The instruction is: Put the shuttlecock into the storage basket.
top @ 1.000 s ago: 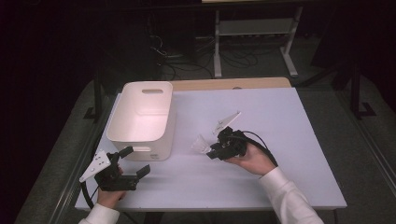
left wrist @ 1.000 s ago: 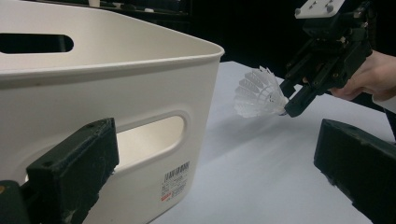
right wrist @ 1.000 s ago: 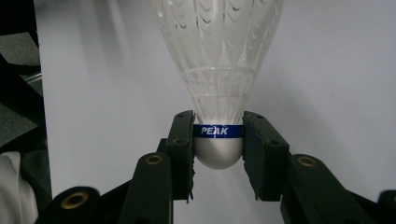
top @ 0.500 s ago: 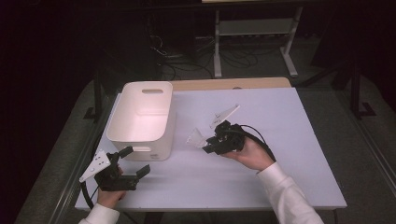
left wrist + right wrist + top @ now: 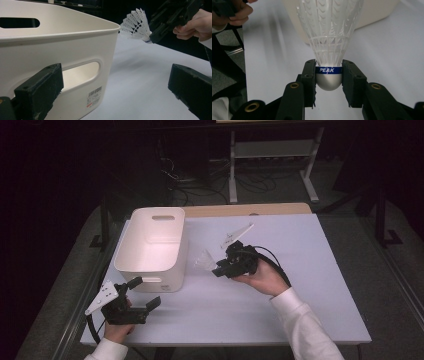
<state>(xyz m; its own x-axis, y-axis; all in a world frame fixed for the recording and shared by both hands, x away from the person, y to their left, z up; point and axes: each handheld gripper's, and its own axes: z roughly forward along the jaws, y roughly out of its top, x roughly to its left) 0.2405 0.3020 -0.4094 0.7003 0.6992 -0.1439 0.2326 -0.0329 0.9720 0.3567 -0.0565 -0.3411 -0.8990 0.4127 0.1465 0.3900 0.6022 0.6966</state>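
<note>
Right gripper (image 5: pixel 216 270) clamped on the shuttlecock (image 5: pixel 329 37) at the blue-banded cork base, skirt pointing straight out ahead of the jaws, long axis in line with them. Held above the table (image 5: pixel 300 250), just short of the white bin (image 5: pixel 150 245), which lies directly ahead of the skirt, near wall closest. Probably a carry over that rim next. Left gripper (image 5: pixel 142 295) resting with jaws apart and empty, just before the bin's handle wall, farther from the shuttlecock.

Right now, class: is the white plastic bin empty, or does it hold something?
Empty, as far as shown: the white plastic bin shows bare inner walls and floor from above; the shuttlecock is beside it.
</note>
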